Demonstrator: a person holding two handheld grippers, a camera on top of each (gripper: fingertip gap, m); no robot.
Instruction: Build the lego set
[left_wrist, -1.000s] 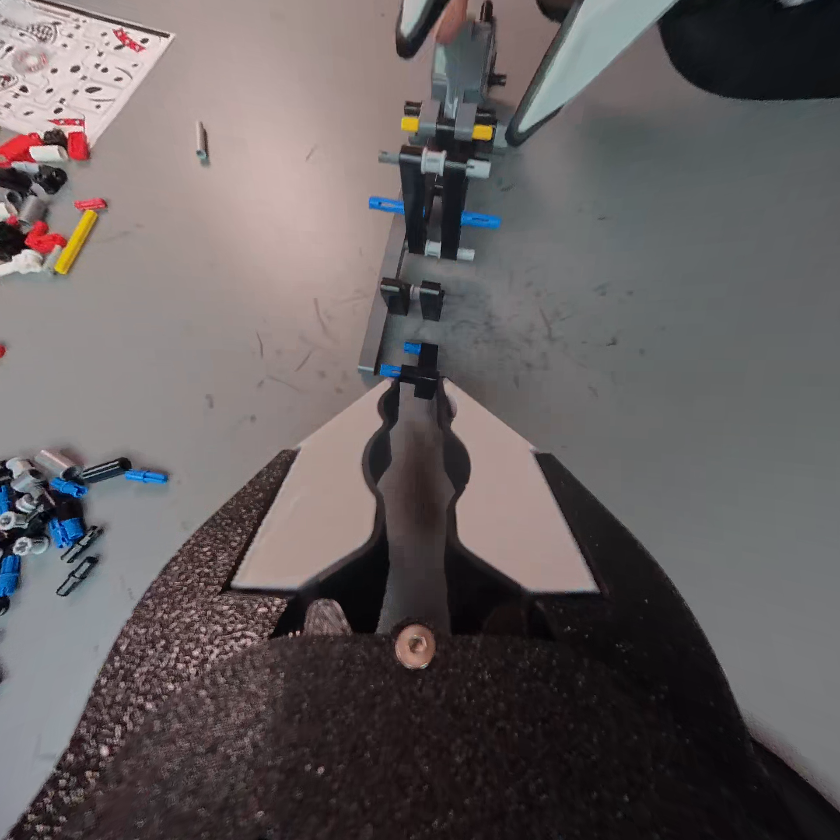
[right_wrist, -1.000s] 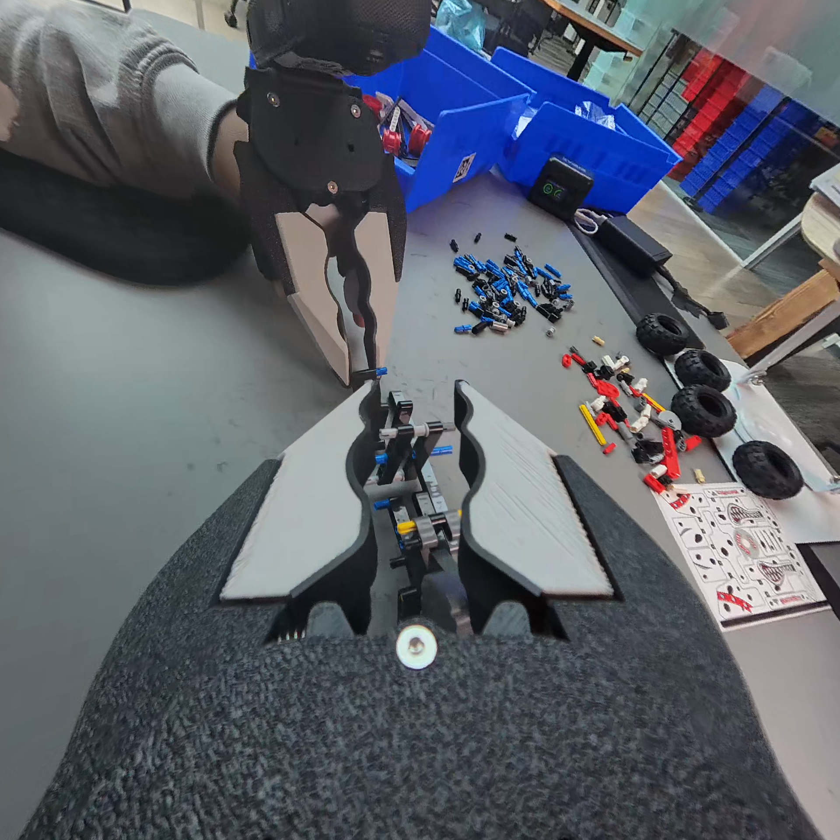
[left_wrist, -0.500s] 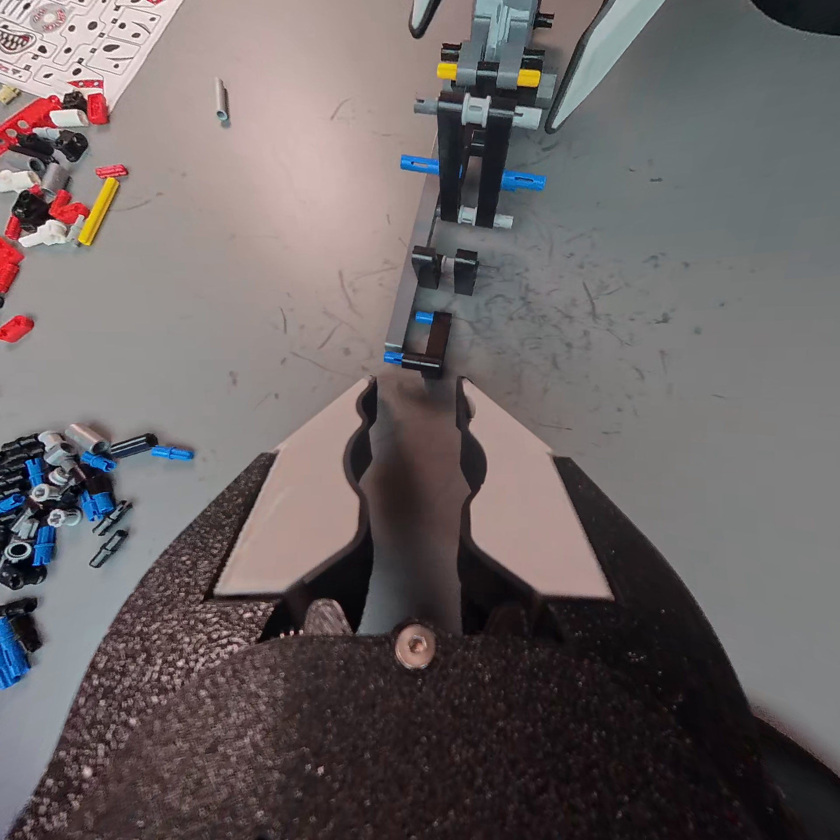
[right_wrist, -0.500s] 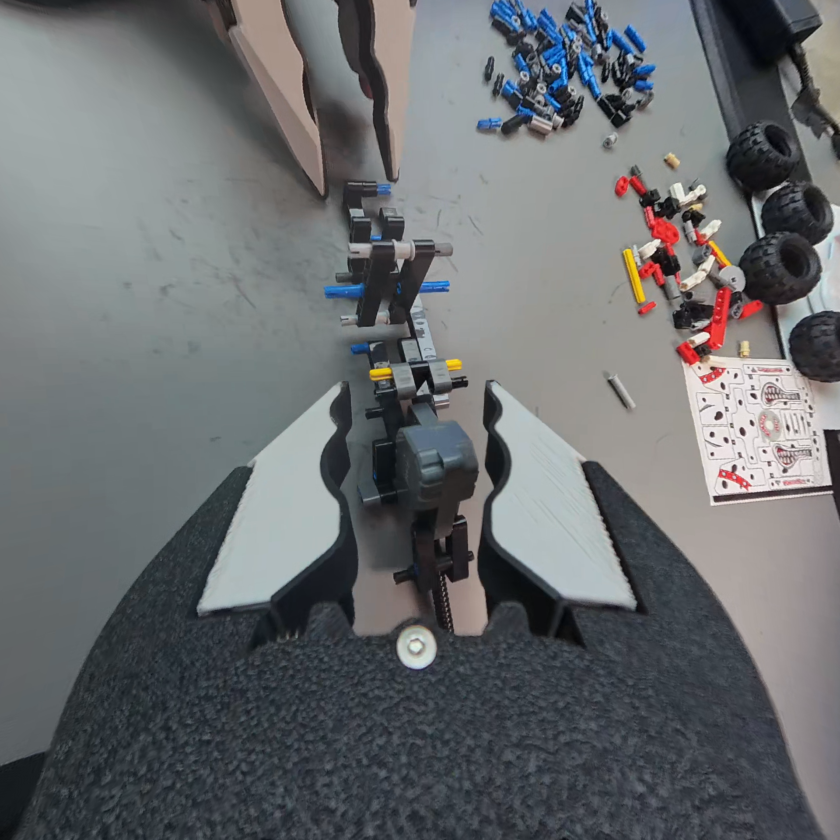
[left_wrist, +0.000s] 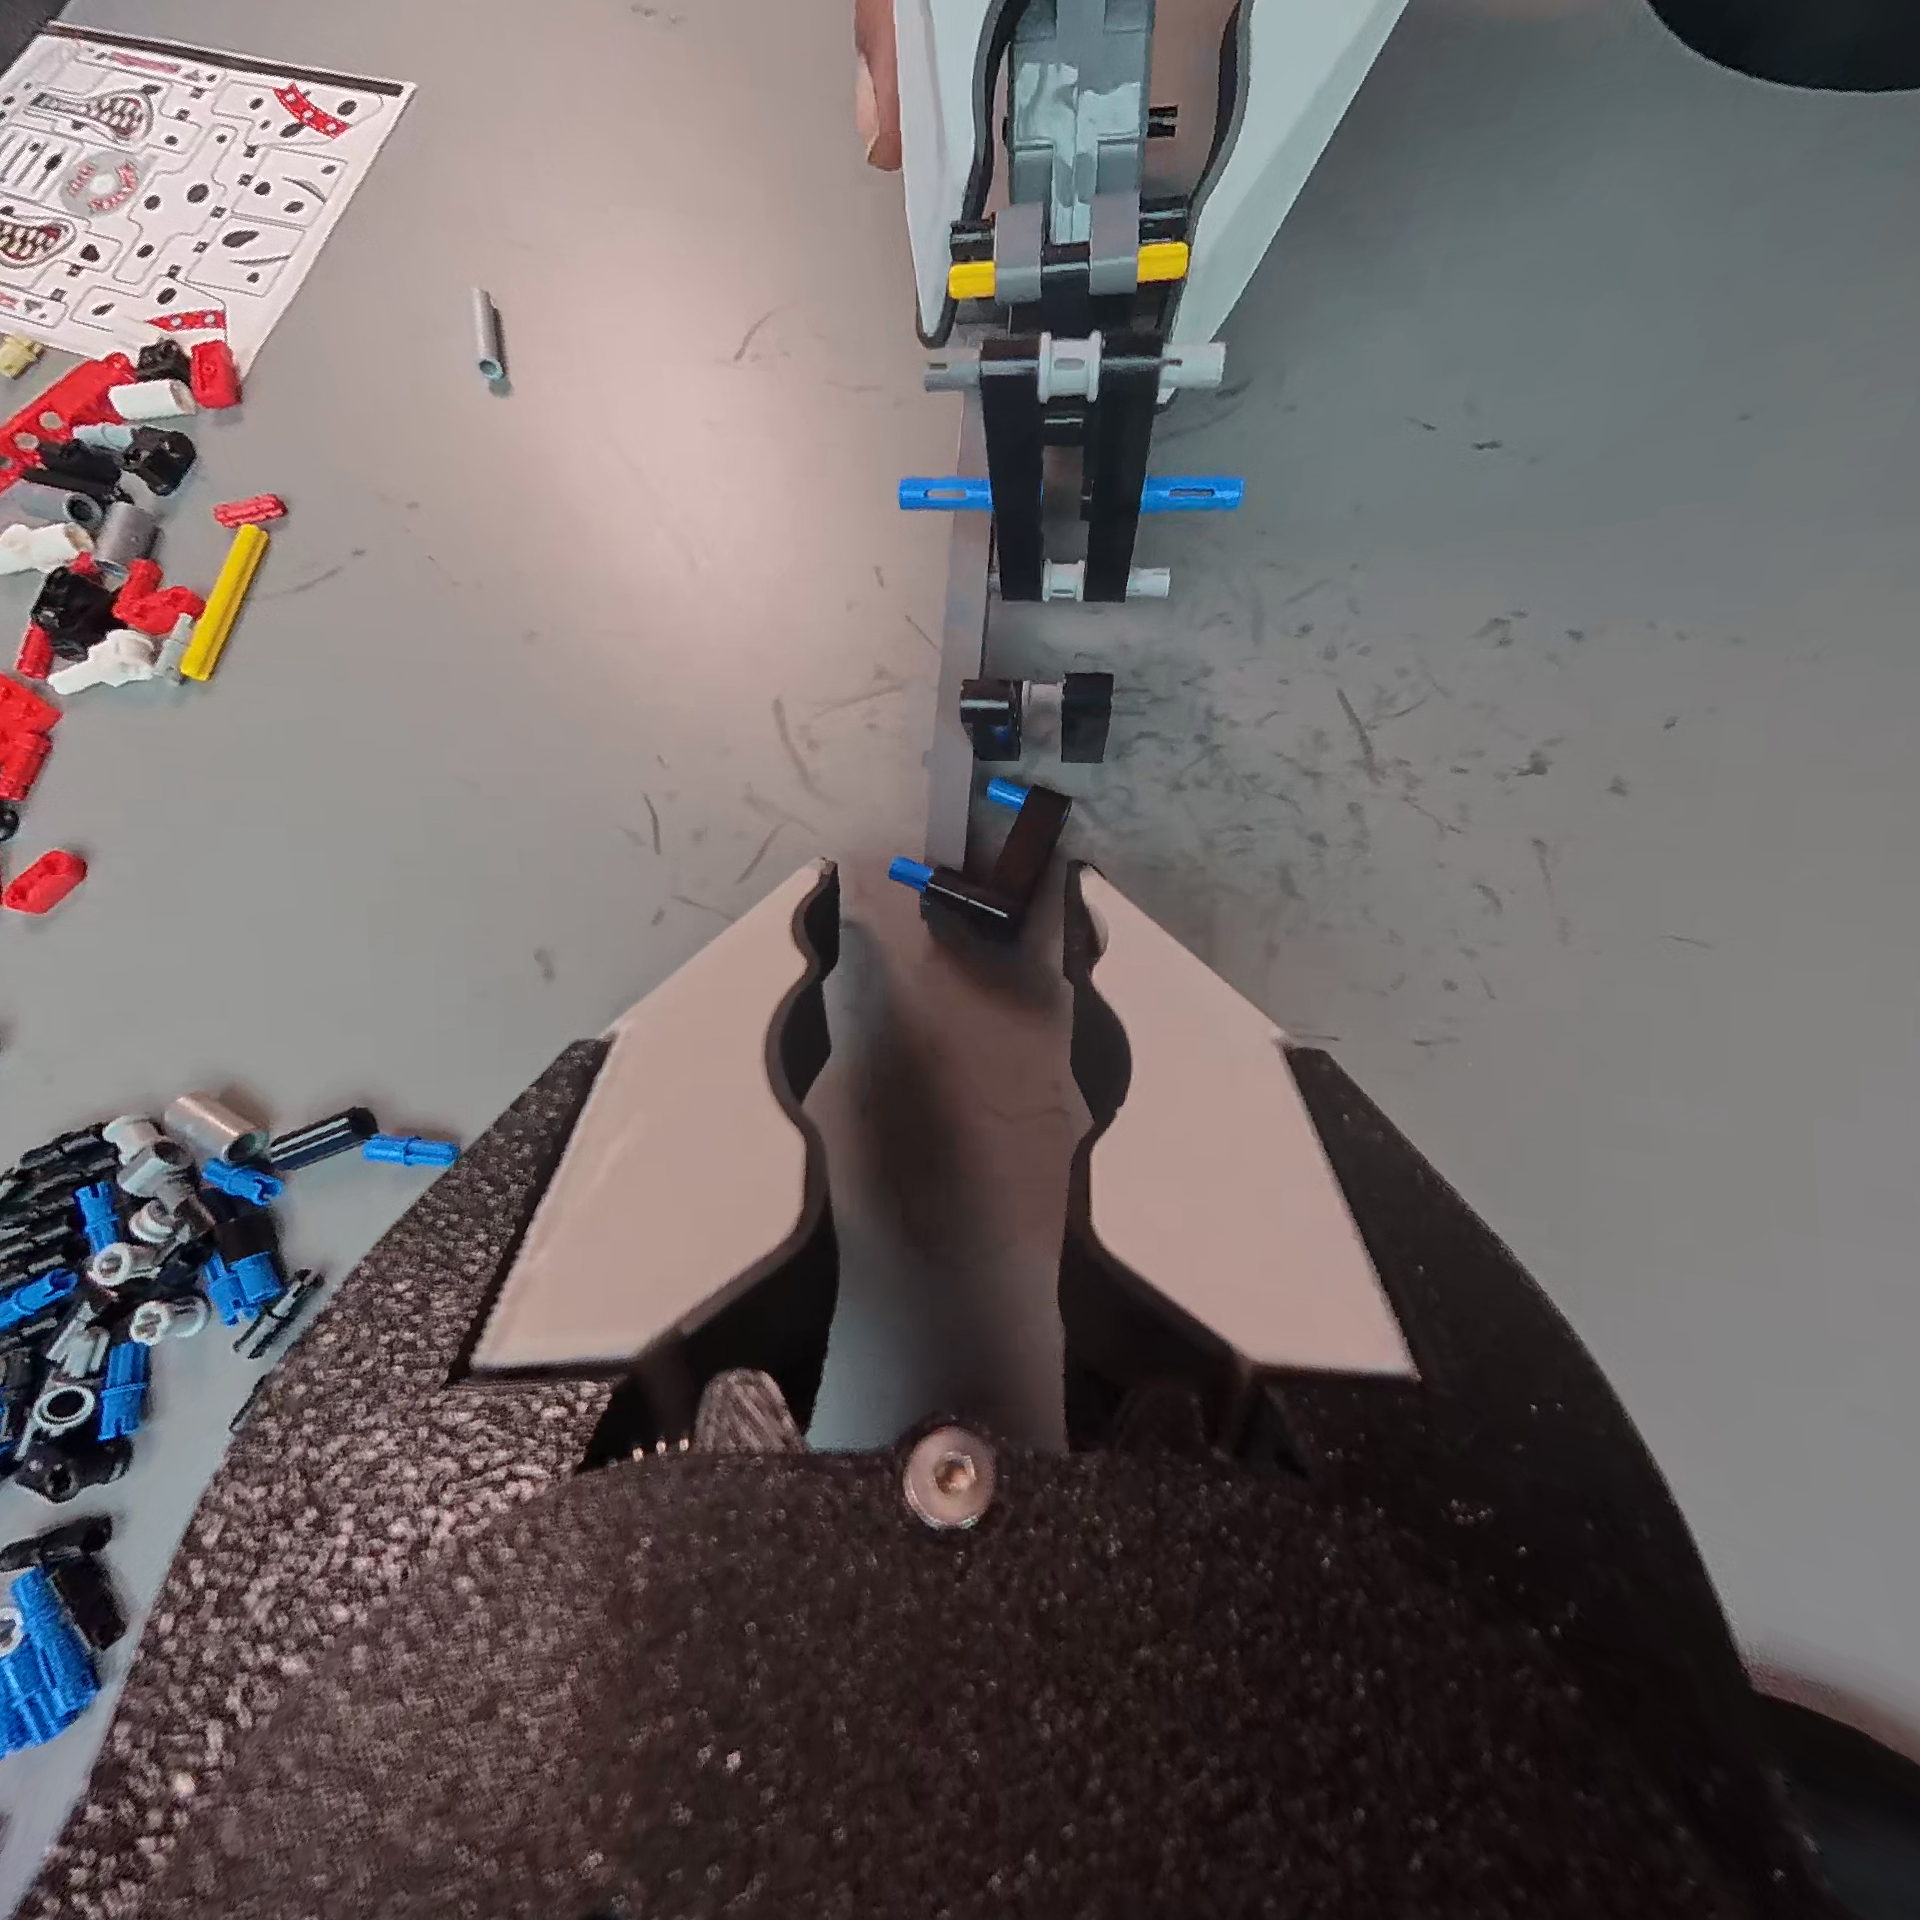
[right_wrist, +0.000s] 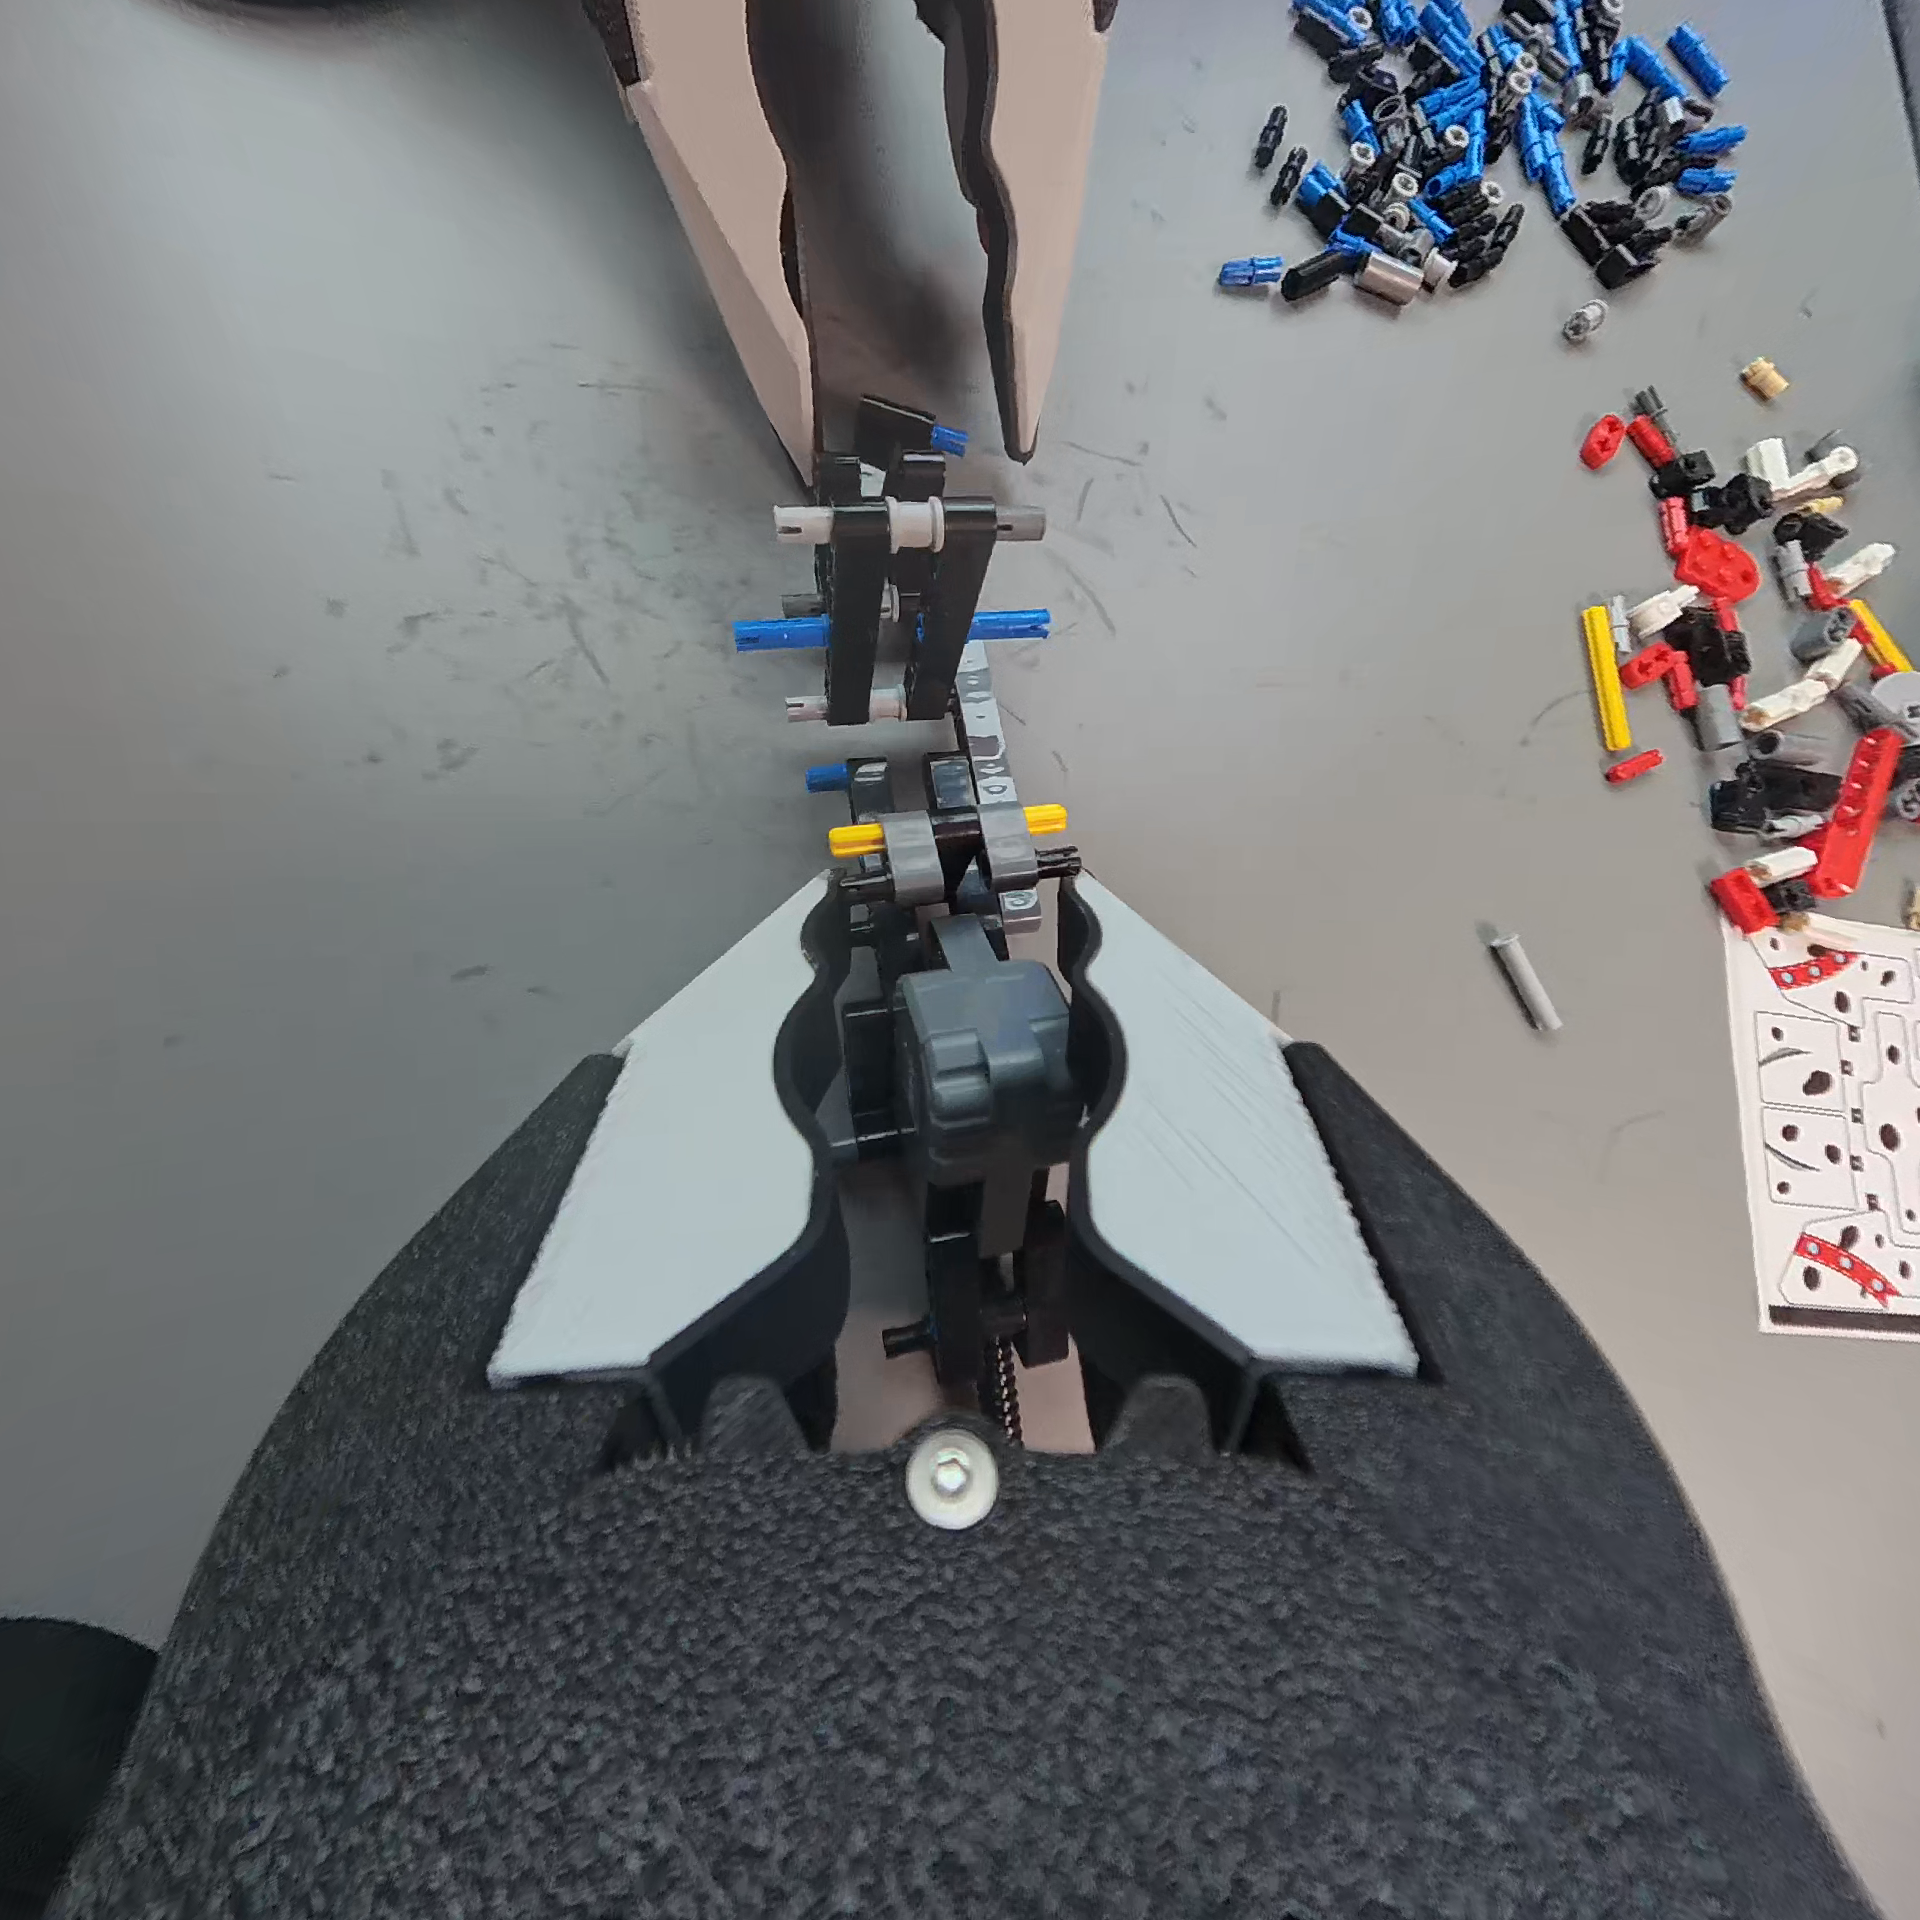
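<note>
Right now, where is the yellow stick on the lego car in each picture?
Left wrist view: the yellow axle sits near the top, middle, across the far end of the build.
Right wrist view: it is in the middle, just past the gripper tips.
Shared landmark: the sticker sheet.

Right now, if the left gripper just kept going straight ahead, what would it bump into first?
Most likely the small black connector with blue pins at the near end of the lego assembly, sitting right at the open left gripper tips. Whether it already touches is unclear.
</note>
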